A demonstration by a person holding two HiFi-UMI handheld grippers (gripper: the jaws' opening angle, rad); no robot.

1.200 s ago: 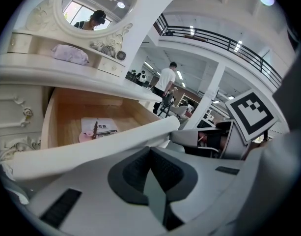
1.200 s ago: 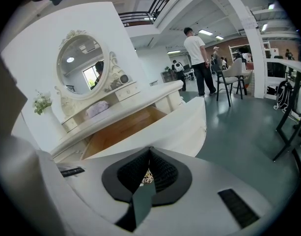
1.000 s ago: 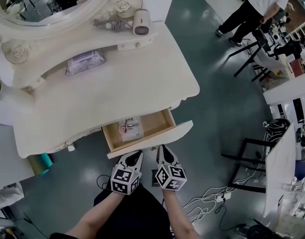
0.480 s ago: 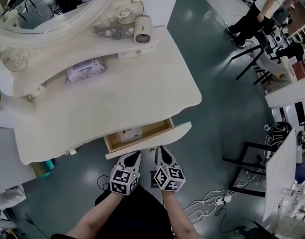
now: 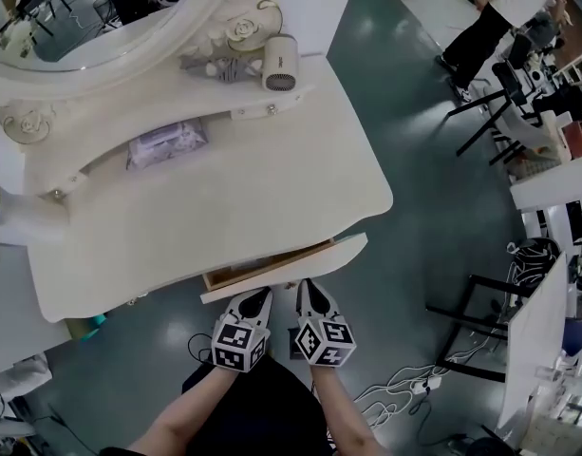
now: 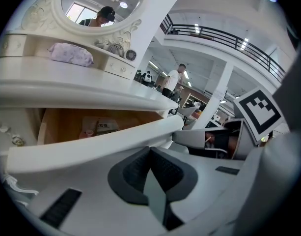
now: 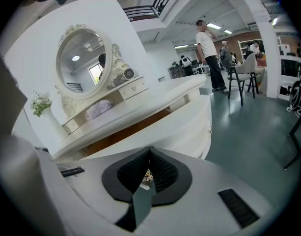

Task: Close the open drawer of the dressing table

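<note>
The white dressing table [image 5: 224, 198] has one drawer [image 5: 289, 264] that sticks out only a little from under the top. A thin strip of its wooden inside shows. My left gripper [image 5: 261, 294] and right gripper [image 5: 305, 286] are side by side, both shut, with their tips against the drawer front. In the left gripper view the shut left gripper [image 6: 150, 149] rests on the drawer front [image 6: 91, 145], and small packets [image 6: 98, 127] lie inside. In the right gripper view the right gripper [image 7: 149, 151] is shut against the curved drawer front [image 7: 179, 124]. A small ornate knob [image 7: 147, 176] shows behind the pads.
On the table's back shelf lie a hair dryer [image 5: 282, 65] and a purple pouch [image 5: 167, 144], under an oval mirror [image 5: 82, 17]. A person [image 5: 490, 17] stands far right. Black stands [image 5: 480, 321] and floor cables [image 5: 404, 378] are to my right.
The drawer has slid in from well open to nearly closed, and the things inside it are now mostly covered in the head view. Both shut grippers moved forward with its front.
</note>
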